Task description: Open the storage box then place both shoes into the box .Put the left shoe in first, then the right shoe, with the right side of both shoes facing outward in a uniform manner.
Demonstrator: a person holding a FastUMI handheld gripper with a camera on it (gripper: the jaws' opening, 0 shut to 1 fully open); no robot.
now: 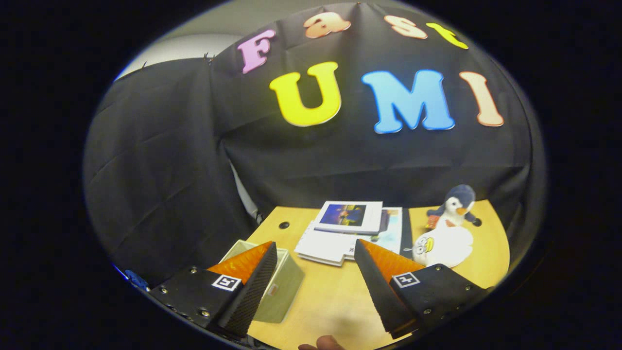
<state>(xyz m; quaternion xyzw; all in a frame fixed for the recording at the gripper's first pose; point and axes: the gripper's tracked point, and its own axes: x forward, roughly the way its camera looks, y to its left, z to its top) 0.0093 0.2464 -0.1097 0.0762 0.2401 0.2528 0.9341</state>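
Note:
My gripper (pixel 316 245) is open above the wooden table (pixel 330 301), with nothing between its fingers. A pale green storage box (pixel 282 287) stands on the table at the left, partly hidden behind the left finger (pixel 252 287). Its light rim (pixel 232 250) shows beside that fingertip; whether a lid is on it I cannot tell. Just beyond the right finger (pixel 384 287) lies a white soft item (pixel 447 245) with a yellow cartoon figure on it, possibly a shoe.
A stack of books and magazines (pixel 347 228) lies ahead between the fingers. A penguin plush (pixel 457 204) stands at the far right by the white item. The black cloth wall closes the back and left. A person's fingertip (pixel 325 343) shows near me.

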